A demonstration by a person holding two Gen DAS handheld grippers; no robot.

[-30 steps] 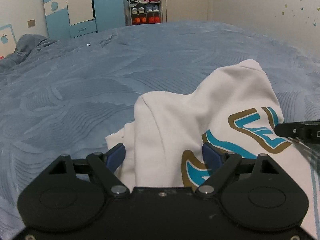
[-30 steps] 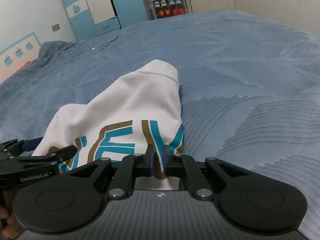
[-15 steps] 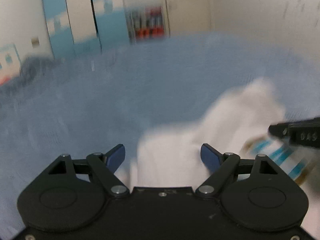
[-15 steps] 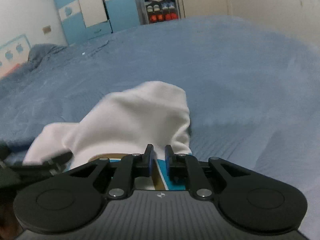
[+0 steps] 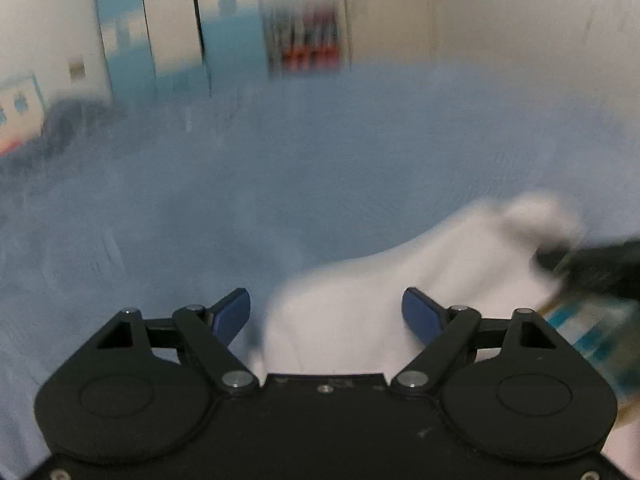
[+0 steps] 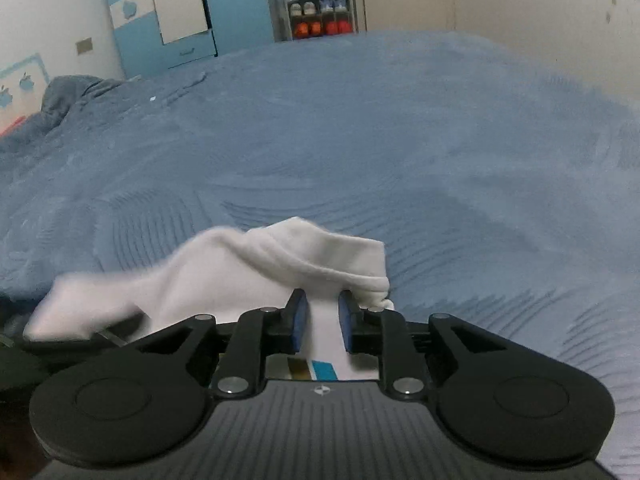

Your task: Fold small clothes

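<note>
A small white garment [image 6: 240, 280] with a teal and gold print lies bunched on the blue bedspread [image 6: 440, 160]. My right gripper [image 6: 323, 316] is shut on a strip of its fabric, with a narrow cloth-filled gap between the fingers. The garment's far hem curls over just beyond the fingertips. The left wrist view is blurred by motion. In it my left gripper [image 5: 326, 312] stands wide open, with the white garment [image 5: 380, 280] lying between and beyond its fingers, not pinched. The right gripper's dark body [image 5: 592, 268] shows at the right edge, on the cloth.
The bedspread [image 5: 280, 180] stretches far ahead and to both sides. A crumpled grey-blue blanket [image 6: 68, 92] lies at the far left. A blue and white wardrobe [image 6: 180, 12] and a shoe shelf [image 6: 320, 12] stand against the back wall.
Both grippers have moved quickly and the left view has blurred. The garment has bunched up nearer the right gripper, hiding most of its print. The gap between the right fingers has widened slightly.
</note>
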